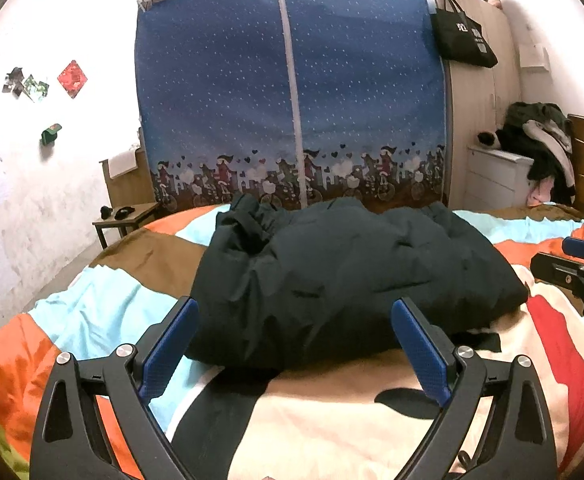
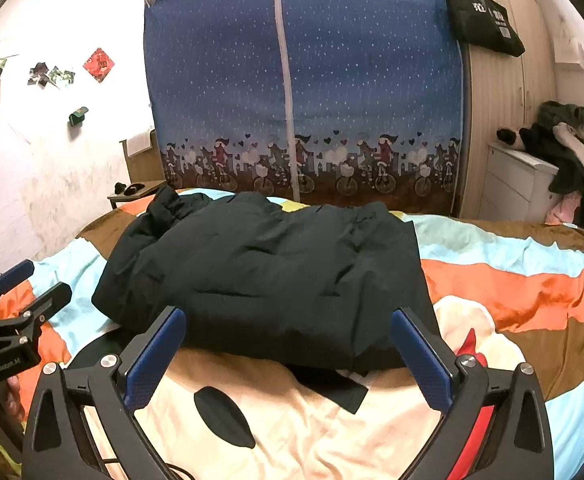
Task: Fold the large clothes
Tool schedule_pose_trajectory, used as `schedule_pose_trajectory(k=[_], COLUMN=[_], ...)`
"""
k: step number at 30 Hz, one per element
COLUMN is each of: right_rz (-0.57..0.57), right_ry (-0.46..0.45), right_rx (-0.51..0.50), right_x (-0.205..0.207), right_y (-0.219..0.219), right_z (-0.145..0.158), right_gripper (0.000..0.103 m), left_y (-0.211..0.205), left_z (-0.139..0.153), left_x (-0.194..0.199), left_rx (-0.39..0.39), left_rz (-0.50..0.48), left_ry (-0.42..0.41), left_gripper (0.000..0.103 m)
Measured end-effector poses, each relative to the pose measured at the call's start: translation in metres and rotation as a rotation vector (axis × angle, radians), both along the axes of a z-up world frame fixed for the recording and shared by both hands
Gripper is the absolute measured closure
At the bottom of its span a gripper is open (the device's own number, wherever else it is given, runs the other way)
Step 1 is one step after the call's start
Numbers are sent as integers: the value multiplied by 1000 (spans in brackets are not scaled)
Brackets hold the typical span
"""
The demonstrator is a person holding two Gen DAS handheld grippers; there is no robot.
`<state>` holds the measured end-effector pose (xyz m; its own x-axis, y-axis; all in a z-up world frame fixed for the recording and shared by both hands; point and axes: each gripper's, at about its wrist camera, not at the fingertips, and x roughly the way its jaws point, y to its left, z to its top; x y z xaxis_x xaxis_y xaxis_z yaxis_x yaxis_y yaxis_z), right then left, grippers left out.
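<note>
Grippers both gaped wide, empty: left gripper (image 1: 294, 344) and right gripper (image 2: 287, 354) hovered level just short of near edge of dark puffy jacket (image 2: 267, 276). Jacket lay as compact bundle mid-bed on striped blanket (image 2: 512, 280); fits either folded or awaiting another fold. Any grasp should pinch full padded thickness at edge.

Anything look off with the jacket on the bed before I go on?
One thing: a flat black flap pokes out from under the near edge of the folded dark jacket onto the bedspread. The far-left end is bunched, not flat. Both grippers are open, clear of it.
</note>
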<state>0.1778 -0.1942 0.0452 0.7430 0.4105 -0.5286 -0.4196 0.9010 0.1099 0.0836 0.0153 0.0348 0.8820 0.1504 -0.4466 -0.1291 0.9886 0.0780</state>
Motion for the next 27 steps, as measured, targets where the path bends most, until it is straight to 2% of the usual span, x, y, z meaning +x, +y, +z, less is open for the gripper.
schedule_pose_trajectory(k=[17,27], right_rz=[-9,-10], right_ry=[72,78], right_rx=[-18,-15], right_x=[-14,-16], right_y=[-7,-8], right_z=[-32,-35], right_gripper=[0,0], left_y=[-5,-5], left_z=[-30,-32], left_x=[-10,-12], left_rx=[3,3], left_rz=[-12,-15], left_ry=[67,70], left_gripper=[9,9])
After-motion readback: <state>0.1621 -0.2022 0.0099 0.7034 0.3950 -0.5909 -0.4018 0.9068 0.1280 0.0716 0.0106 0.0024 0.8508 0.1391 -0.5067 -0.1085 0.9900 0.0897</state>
